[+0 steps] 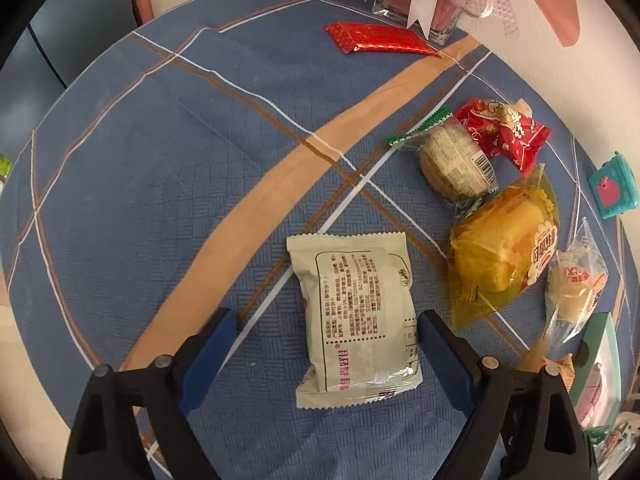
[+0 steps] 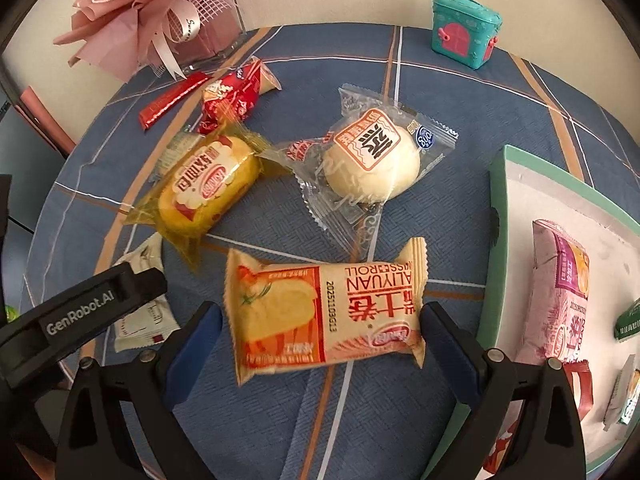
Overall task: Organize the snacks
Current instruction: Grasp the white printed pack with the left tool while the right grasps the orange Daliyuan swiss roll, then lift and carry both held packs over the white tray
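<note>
left gripper: 2 blue-padded fingers on black arms, spread wide apart, straddling the near end of a cream pack. the pack is a flat, pillow-shaped foil pouch with crimped ends, printed side up, lying on the cloth; whether the pads touch it cannot be told.

right gripper: same build, fingers also held apart, flanking a swiss roll in a matte orange-and-cream wrapper with zigzag ends. the roll lies flat between the pads, with a gap visible on the left side.

beyond the swiss roll: a round white bun in clear crinkled film, and just to its left a yellow cake in glossy amber film. farther back, a red pack, crumpled and shiny, and a thin red stick. in the left view a round green-edged biscuit pack lies between the red pack and the yellow cake.

to the right: a box with a mint-green rim and white floor, holding a pink pack and smaller packs.

table: round, covered in woven blue cloth with tan and white stripes. at its far edge, a pink bouquet in a glass vase and a teal toy case.
</note>
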{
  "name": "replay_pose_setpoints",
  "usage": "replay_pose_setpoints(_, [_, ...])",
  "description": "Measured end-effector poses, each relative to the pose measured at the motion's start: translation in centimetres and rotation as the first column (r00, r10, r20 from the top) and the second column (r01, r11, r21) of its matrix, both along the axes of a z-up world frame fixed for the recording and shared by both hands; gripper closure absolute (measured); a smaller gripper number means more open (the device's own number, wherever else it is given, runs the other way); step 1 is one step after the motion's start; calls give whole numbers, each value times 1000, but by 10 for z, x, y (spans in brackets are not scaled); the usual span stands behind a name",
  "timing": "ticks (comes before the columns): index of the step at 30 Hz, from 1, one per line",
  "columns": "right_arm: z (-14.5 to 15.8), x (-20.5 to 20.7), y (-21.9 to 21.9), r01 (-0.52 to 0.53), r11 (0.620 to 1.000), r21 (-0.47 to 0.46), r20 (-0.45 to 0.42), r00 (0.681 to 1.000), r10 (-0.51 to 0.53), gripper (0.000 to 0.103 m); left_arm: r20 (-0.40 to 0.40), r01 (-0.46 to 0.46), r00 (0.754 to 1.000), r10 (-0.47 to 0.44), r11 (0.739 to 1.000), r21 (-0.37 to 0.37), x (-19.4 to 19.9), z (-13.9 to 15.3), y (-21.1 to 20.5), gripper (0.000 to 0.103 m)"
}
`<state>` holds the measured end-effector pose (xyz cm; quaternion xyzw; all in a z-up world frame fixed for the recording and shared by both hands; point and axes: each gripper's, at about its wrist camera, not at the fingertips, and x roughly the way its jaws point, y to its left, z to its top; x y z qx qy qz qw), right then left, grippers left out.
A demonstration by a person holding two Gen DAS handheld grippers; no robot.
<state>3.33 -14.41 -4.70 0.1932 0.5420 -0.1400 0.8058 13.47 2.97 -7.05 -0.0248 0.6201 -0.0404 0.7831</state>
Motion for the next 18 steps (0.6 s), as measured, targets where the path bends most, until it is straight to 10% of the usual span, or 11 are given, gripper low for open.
replay_pose_setpoints(18, [-5,-5,-9,32,999,41,-31,999,-31,17,31,22,999,-23,999,42,2,5,-14,47])
